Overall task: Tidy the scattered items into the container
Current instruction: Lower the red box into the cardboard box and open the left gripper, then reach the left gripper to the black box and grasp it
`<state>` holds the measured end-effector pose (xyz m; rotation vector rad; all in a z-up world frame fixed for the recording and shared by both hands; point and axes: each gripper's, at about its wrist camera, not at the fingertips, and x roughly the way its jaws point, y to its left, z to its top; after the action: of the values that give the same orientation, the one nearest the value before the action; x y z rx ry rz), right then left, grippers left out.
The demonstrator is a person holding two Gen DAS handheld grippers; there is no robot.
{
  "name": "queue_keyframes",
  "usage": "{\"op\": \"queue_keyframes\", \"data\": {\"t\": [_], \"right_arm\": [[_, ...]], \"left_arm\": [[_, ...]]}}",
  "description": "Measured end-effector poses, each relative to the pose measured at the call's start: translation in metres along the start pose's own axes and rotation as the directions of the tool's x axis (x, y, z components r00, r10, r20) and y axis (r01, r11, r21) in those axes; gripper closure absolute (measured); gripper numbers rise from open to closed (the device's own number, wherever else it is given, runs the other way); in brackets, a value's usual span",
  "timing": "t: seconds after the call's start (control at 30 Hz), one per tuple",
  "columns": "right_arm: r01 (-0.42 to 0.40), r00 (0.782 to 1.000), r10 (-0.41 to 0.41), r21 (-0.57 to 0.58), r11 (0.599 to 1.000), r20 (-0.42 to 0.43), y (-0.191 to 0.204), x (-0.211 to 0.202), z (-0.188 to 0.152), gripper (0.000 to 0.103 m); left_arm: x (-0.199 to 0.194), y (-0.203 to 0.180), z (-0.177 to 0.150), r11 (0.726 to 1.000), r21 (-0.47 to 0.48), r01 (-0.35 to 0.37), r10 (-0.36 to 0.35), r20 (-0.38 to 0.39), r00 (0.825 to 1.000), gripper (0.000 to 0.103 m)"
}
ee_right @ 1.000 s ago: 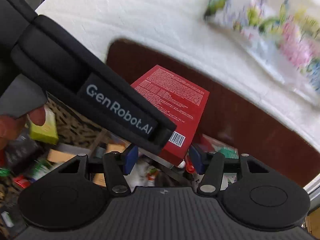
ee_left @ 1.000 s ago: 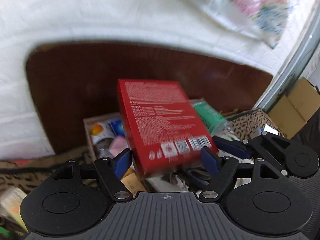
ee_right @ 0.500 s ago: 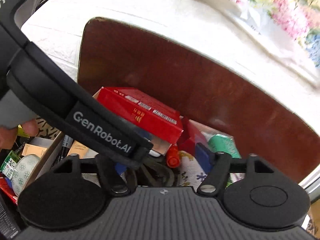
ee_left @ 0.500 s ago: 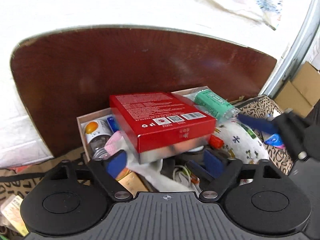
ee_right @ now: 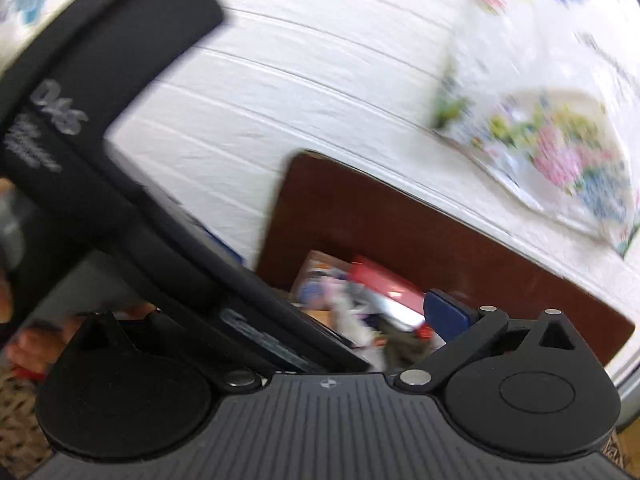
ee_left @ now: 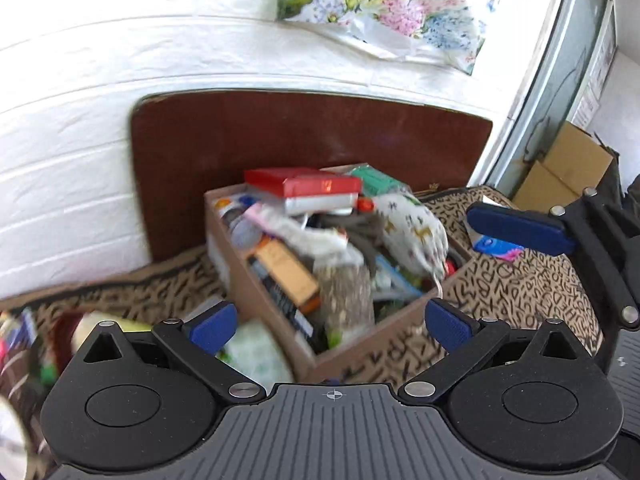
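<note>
The red box (ee_left: 304,186) lies flat on top of the heap in the brown cardboard box (ee_left: 356,354). My left gripper (ee_left: 330,326) hangs in front of the cardboard box; its jaws are opening and nothing is between them. At the right of the left wrist view, one blue finger (ee_left: 516,226) of the right gripper shows. In the blurred right wrist view the red box (ee_right: 384,284) is ahead of my right gripper (ee_right: 328,320). Its jaws are opening too, with nothing between them. The left gripper's black body (ee_right: 120,184) hides its left pad.
A dark wooden panel (ee_left: 312,132) stands behind the cardboard box against a white wall with a floral cloth (ee_left: 384,12). The patterned cover (ee_left: 520,288) bears a blue-pink packet (ee_left: 496,246) and a green-white pack (ee_left: 256,348). Brown cartons (ee_left: 568,168) stand at the right.
The red box, held up between both grippers a second ago, has been let go and lies on the heap. Both grippers have opened wider and drawn back from the cardboard box.
</note>
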<state>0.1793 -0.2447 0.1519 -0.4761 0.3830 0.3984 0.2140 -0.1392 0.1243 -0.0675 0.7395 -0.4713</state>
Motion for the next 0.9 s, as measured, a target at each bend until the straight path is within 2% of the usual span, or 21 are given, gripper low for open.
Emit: {"op": "queue_keyframes", "data": {"t": [0.1,0.2,0.37,0.5,0.63,0.7,0.77,0.9], "right_arm": [[-0.022,1.0,0.022,-0.042,0.999,-0.005,0.025,-0.035,0.001,0.0],[-0.052,0.999,0.053,-0.056,0.997,0.004,0.056,-0.06,-0.003,0.0],[-0.11,0.993,0.112,-0.057,0.992,0.032,0.099,-0.082,-0.034,0.0],[-0.144,0.99,0.144,-0.025,0.989,-0.006,0.124,-0.082,-0.066,0.0],[-0.121,0.988,0.125,0.051,0.991,-0.087,0.126,-0.071,-0.093,0.0],[-0.123,0.982,0.133,0.082,0.989,-0.131,0.119,-0.06,-0.1,0.0],[-0.132,0.975,0.15,0.116,0.984,-0.166,0.119,-0.058,-0.111,0.0],[-0.085,0.97,0.115,0.143,0.986,-0.212,0.123,-0.05,-0.125,0.0]], "left_arm": [[-0.028,0.002,-0.026,1.0,0.011,0.003,-0.003,-0.014,1.0,0.0],[-0.057,0.003,-0.059,1.0,0.016,-0.011,0.01,0.027,1.0,0.0],[-0.081,0.003,-0.117,0.995,0.072,-0.069,0.065,0.065,0.996,0.0],[-0.075,0.015,-0.159,0.995,0.059,-0.081,0.08,0.015,0.997,0.0],[-0.06,0.038,-0.191,0.997,-0.031,-0.074,0.074,-0.03,0.997,0.0],[-0.054,0.047,-0.202,0.997,-0.067,-0.045,0.043,-0.041,0.998,0.0],[-0.05,0.05,-0.208,0.997,-0.057,-0.057,0.054,-0.05,0.997,0.0],[-0.046,0.06,-0.213,0.997,-0.017,-0.082,0.081,-0.03,0.996,0.0]]}}
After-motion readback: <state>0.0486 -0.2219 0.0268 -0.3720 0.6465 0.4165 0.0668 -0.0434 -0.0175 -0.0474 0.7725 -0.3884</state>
